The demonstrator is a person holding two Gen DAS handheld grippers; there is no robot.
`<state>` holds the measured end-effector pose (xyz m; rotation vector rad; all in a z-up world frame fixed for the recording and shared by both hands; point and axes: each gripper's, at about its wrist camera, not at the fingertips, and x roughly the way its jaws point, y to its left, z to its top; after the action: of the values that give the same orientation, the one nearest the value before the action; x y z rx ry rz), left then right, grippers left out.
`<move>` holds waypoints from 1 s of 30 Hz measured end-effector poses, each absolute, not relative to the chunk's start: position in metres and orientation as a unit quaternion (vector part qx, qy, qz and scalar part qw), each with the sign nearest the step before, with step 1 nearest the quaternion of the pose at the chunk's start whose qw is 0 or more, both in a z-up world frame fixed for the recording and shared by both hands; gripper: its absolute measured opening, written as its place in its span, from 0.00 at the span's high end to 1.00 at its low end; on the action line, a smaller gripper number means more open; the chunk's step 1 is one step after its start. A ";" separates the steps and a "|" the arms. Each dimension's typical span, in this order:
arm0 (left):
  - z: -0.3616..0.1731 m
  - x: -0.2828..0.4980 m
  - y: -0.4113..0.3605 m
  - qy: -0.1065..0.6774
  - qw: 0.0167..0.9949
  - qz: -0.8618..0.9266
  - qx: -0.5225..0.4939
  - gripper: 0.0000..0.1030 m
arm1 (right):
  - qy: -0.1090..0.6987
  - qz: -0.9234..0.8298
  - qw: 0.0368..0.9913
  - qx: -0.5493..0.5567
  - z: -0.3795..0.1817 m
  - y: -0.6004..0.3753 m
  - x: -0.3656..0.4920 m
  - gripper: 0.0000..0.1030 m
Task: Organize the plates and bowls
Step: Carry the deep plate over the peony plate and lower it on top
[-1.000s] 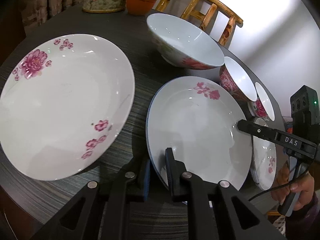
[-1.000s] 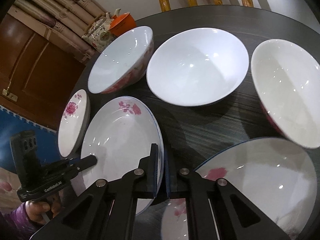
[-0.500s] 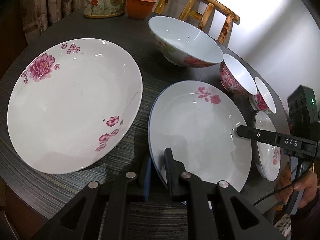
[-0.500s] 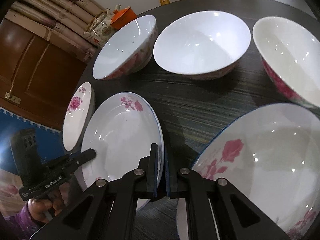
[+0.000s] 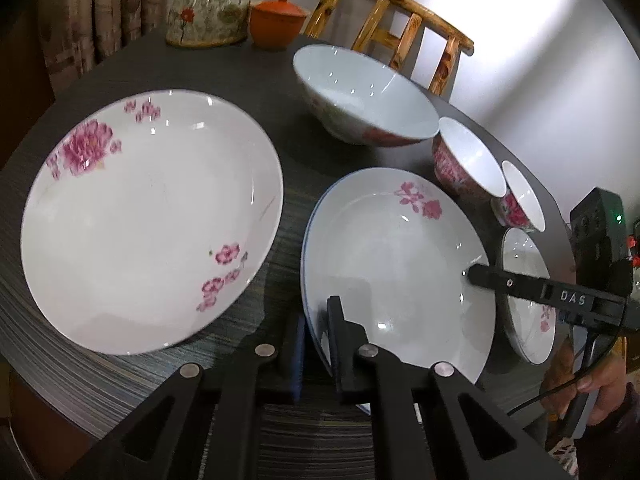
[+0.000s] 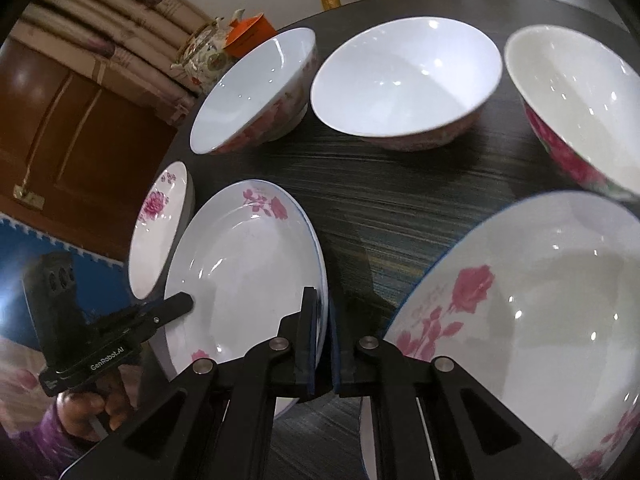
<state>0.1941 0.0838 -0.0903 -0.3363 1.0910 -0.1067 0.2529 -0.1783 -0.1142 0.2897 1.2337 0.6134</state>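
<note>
dark striped table (image 5: pixel 288 80) — wooden chair (image 5: pixel 400 28) behind

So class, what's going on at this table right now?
A person is sorting crockery on a dark table. Both hand-held grippers are clamped on one blue-rimmed plate: the left hand-held gripper on one side of its rim, the right hand-held gripper on the opposite side. Other floral plates and bowls stand unstacked around it.

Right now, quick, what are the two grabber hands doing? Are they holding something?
Left gripper: closed on the near rim of the blue-edged plate.
Right gripper: closed on the opposite rim of the same plate.
</note>
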 end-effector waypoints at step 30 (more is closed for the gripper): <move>-0.060 0.197 0.214 0.477 0.856 0.041 -0.194 0.91 | 0.587 0.319 0.724 0.172 -0.093 -0.070 0.263 0.93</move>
<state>0.1967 0.2138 -0.0597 -0.4079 1.0033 0.0856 0.2630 -0.0702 -0.0930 0.3805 1.2947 0.7033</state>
